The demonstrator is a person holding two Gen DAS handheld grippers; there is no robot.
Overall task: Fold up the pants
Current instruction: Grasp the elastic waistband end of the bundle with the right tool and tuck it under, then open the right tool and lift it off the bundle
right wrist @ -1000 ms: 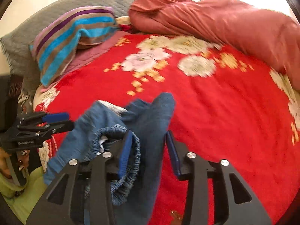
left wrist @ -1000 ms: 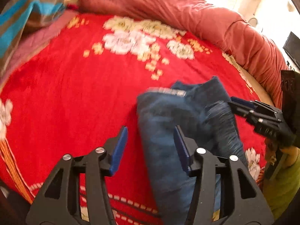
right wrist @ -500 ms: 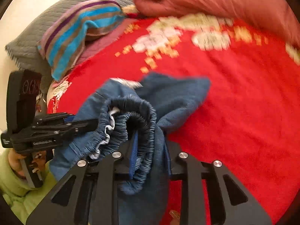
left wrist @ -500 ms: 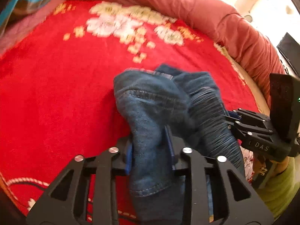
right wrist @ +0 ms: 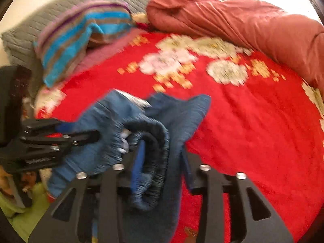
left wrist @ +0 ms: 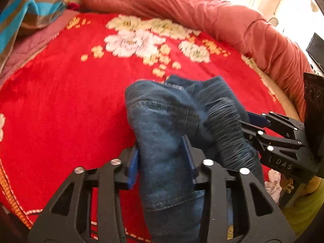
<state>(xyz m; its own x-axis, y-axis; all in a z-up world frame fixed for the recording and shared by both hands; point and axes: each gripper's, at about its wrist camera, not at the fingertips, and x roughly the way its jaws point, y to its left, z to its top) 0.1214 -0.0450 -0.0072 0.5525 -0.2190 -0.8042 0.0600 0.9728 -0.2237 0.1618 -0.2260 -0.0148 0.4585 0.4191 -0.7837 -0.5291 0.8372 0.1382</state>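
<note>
Pants: I see the bunched blue denim pants at centre frame in both wrist views, lying on the red floral bed cover, with a fold running down to the bottom edge.
Left tongs: my left gripper, black with blue pads, has a denim fold between its jaws at lower centre of the left view; the jaws have just been opening and the pads look still against the cloth, so I read it as grasping the pants. From the right view it enters at middle left, its tips against the fabric.
Right tongs: my right gripper has the elastic waistband bunched between its jaws at lower centre; these have also just been opening, cloth still filling the gap. In the left view it reaches in from the right edge.
Surroundings: a rust-red quilt rolled along the top; a striped blue and brown pillow at upper left.
Person: a green sleeve at lower left of the right view.
</note>
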